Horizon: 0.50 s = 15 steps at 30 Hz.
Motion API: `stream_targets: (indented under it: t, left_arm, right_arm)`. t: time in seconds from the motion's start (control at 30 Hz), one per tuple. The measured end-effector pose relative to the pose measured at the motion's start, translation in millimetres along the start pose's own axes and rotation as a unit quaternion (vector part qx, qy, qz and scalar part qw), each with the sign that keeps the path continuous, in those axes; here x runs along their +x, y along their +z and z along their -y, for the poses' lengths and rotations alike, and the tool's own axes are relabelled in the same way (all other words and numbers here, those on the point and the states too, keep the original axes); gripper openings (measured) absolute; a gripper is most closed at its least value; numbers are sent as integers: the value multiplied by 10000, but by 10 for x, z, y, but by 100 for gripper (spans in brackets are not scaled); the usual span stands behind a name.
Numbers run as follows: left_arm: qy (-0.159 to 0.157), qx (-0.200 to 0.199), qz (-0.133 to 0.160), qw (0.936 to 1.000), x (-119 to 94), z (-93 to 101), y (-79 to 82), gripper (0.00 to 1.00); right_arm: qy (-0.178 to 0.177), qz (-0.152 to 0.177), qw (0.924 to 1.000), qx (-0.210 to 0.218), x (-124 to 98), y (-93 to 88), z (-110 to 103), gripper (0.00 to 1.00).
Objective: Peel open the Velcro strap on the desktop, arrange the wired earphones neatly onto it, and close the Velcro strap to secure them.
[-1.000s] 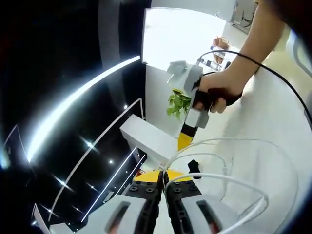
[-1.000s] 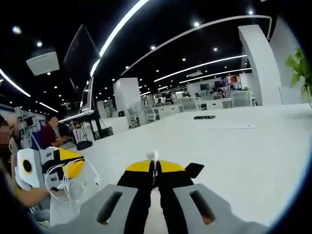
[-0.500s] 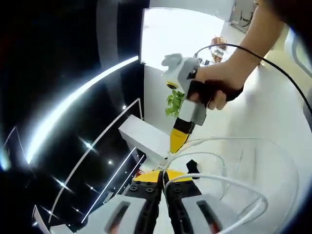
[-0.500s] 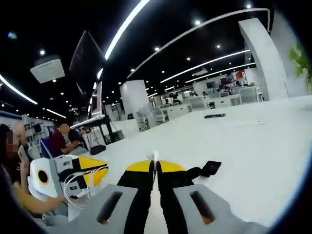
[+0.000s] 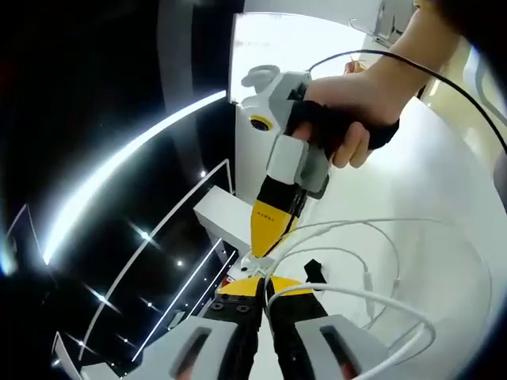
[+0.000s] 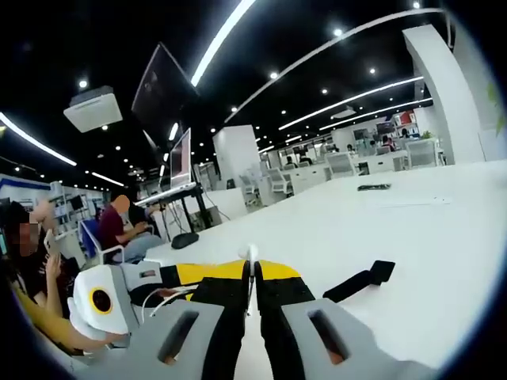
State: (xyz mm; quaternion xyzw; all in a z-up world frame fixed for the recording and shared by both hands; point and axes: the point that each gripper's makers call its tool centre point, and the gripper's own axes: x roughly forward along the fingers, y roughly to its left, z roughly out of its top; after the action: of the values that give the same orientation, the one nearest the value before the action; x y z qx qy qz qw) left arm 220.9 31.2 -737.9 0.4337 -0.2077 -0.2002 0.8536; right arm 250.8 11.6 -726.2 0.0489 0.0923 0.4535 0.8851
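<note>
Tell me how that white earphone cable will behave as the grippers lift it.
The earphone cable is probably floppy: it sags in loose loops. It looks thin, so likely light. Both the left gripper and right gripper pinch it shut; it may still slip.

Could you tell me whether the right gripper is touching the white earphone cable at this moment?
Touching. In the right gripper view, the right gripper has its jaws closed on the white earphone cable, whose end pokes out between the yellow tips.

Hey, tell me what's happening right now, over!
Left gripper and right gripper both shut on earphone cable. Velcro strap lying flat on desktop. Nothing blocking.
</note>
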Motion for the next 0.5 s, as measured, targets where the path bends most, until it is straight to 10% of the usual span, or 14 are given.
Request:
stream_targets:
  t: [0.5]
  left_arm:
    - [13, -13, -7, 10000, 0, -9, -4, 8]
  right_arm:
    - [-62, -501, 9985, -220, 26, -92, -85, 6]
